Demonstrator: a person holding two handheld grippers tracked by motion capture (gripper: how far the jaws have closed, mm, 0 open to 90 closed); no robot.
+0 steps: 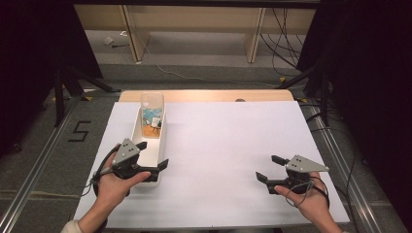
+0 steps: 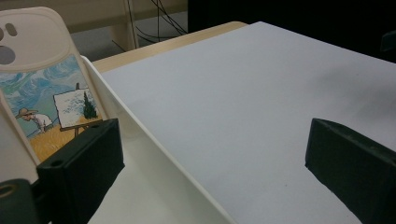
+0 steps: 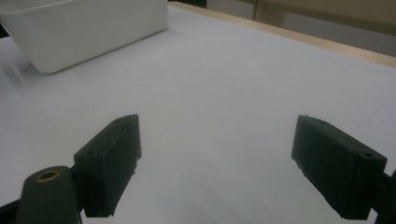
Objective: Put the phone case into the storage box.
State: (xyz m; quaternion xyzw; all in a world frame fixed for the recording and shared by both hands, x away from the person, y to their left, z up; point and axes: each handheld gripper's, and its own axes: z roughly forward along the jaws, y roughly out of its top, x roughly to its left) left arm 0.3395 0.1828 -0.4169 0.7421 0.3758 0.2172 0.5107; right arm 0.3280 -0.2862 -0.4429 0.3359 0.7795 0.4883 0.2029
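Where the left gripper is held, with its jaws spread wide and nothing between them, one jaw is seen inside the white bin and the other outside its right wall, so the wall is straddled but not pinched. A phone case is propped upright at the far end of that bin, leaning against the end wall with its upper part rising above the rim; in the left gripper view the painted back of the phone case, showing a figure at an easel in a yellow field, is turned toward the camera. The right gripper is held well apart over the bare white table cover, its jaws likewise spread and empty. The case is judged to be very light, thin and somewhat flexible, with a smooth printed back that may be slippery under hard jaws. Little risk of breakage is expected, but a squeeze across the open camera cut-out at the top would probably bend it. A hold is best taken on the upper side edges or across the exposed top, where the case stands clear of the bin, and only gentle pressure is thought to be needed. The bin could be nudged if its wall is brushed.
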